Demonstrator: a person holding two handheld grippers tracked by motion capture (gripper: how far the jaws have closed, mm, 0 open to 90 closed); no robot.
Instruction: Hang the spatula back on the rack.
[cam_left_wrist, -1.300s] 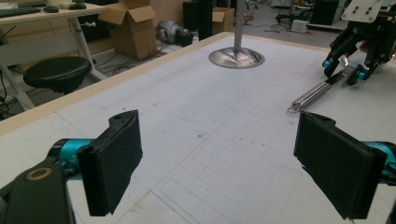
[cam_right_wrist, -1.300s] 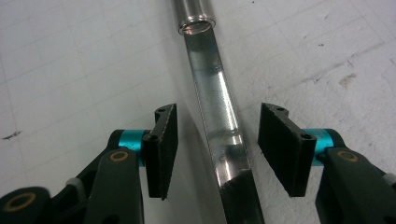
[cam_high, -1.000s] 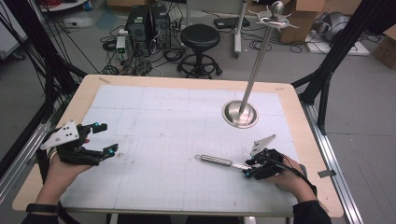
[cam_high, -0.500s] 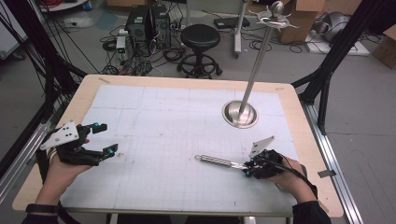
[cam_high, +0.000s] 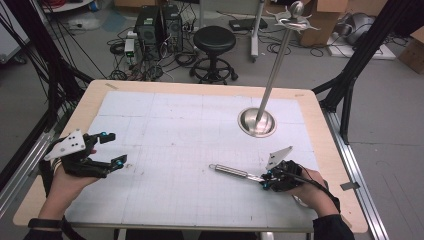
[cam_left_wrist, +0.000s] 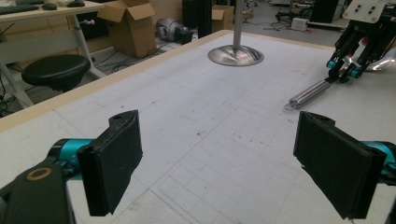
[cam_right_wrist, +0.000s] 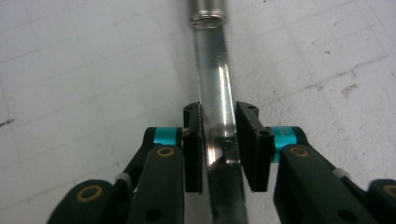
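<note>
Robotics lab or workshop, not home. Bench (cam_high: 320, 130) topped with gridded white mat, framed by black struts and aluminium rails. Grey concrete floor (cam_high: 385, 125) behind, strewn with tangled cables (cam_high: 170, 60). Computer towers (cam_high: 155, 25) on floor, black round stool (cam_high: 214, 40) beside them. Cardboard boxes (cam_left_wrist: 130, 23) stacked near desk with keyboard (cam_left_wrist: 21, 8).

One metal tool (cam_high: 235, 172), one stand (cam_high: 256, 121), two grippers.

Black stool (cam_high: 214, 40) on cable-strewn grey floor (cam_high: 390, 100)
</note>
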